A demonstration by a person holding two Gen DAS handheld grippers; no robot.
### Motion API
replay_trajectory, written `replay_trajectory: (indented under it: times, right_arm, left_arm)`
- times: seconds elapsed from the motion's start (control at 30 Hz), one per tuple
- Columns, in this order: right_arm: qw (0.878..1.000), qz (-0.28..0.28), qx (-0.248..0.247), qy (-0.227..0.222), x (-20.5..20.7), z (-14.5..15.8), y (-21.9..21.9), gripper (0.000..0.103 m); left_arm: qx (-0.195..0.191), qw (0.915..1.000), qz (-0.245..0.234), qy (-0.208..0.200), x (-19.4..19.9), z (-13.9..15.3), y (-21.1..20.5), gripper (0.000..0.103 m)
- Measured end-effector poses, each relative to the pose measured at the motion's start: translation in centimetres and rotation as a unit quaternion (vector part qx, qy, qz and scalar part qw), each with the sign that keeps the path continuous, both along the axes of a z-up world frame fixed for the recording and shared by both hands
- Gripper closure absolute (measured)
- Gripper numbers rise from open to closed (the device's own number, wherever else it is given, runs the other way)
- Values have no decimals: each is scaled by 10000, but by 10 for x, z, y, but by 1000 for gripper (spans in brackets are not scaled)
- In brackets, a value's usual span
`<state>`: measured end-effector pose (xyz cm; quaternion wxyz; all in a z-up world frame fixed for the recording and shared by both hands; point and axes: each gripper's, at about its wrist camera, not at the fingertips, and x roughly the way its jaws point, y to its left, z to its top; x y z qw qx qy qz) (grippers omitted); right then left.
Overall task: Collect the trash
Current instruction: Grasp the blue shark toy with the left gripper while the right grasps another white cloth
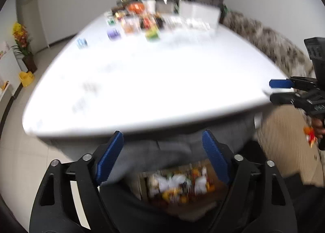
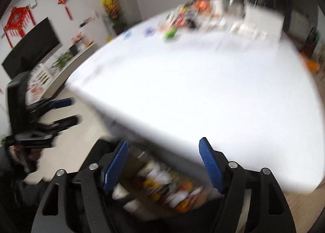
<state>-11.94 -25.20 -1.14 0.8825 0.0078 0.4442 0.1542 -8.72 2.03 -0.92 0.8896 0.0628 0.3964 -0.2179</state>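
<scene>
In the left wrist view my left gripper (image 1: 162, 133) is open, with nothing between its blue pads (image 1: 110, 153). Below it lies a cardboard box (image 1: 180, 186) holding several blurred wrappers and paper scraps. My right gripper (image 1: 274, 90) shows at the right edge, fingers apart and empty. In the right wrist view my right gripper (image 2: 163, 142) is open over the same box of trash (image 2: 168, 188), which sits under the table's near edge. My left gripper (image 2: 71, 112) appears at the left, also open. A small orange-red scrap (image 1: 309, 134) hangs by the hand at the right.
A big white table (image 1: 152, 90) fills the view, with bare surface near me. Several small packets and boxes (image 1: 142, 21) crowd its far end, with a white box (image 1: 199, 13) beside them. A patterned sofa (image 1: 270, 40) stands to the right, and flowers (image 1: 20, 36) and a yellow bin (image 1: 26, 78) to the left.
</scene>
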Motion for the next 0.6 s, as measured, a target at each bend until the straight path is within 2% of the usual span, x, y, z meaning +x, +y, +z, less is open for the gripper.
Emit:
replay_trajectory:
  times: [0.1, 0.17, 0.27, 0.4, 0.6]
  right_arm:
    - [9952, -407, -578, -681, 66, 25, -28, 22]
    - [9919, -663, -726, -802, 111, 29, -44, 19]
    - [9869, -1200, -731, -796, 194, 25, -78, 15]
    - [9796, -1857, -505, -574, 298, 10, -101, 15]
    - [9733, -2121, -771, -408, 385, -13, -111, 10]
  left_arm:
    - [-50, 9990, 364, -253, 47, 18, 5, 23]
    - [2, 9971, 646, -409, 89, 24, 10, 23]
    - [5, 9938, 1023, -444, 145, 23, 19, 23]
    - [-249, 9899, 1383, -198, 219, 13, 37, 23]
    - [213, 9867, 1581, -309, 281, 1, 42, 23]
